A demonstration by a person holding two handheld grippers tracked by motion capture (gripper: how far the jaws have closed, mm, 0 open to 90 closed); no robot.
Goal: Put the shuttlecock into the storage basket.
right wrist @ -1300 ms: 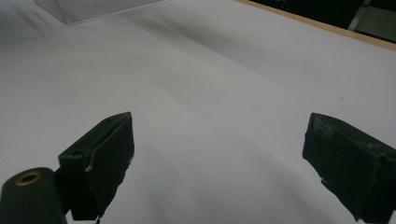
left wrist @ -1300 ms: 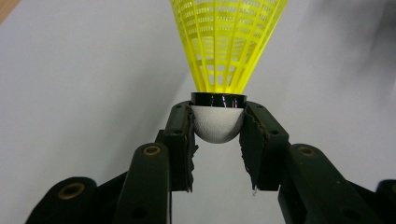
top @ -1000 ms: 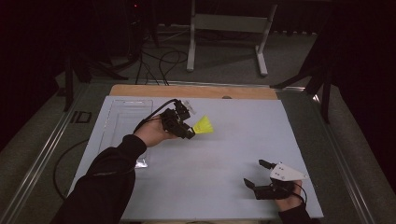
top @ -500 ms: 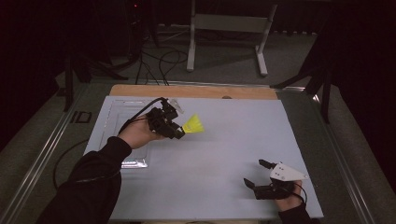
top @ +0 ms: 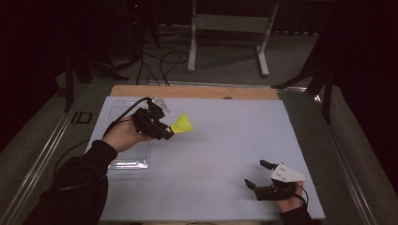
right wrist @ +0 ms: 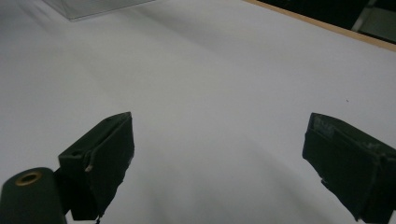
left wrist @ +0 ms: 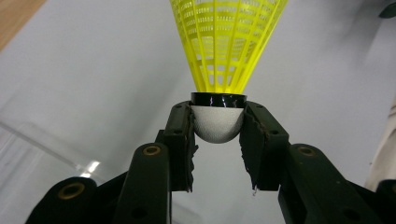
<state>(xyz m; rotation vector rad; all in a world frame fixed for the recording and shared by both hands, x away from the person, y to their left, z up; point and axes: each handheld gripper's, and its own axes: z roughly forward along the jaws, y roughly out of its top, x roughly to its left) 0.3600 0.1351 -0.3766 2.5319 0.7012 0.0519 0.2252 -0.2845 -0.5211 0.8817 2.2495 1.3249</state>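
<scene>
A yellow shuttlecock with a white cork base hangs above the white table, skirt pointing right in the high view. My left gripper is shut on its cork, both pads pressing the base just under the black band, as the left gripper view shows. The left hand holds it over the table's left middle. At the front right my right gripper rests low by the table's near edge, jaws wide open and nothing between them.
A clear plastic tray lies on the white table top at the left, under the left forearm. A wooden strip runs along the far edge. Beyond it stand a metal stand and floor cables.
The left hand has carried the shuttlecock leftward and a little up over the table. The right gripper has stayed where it was, still open.
</scene>
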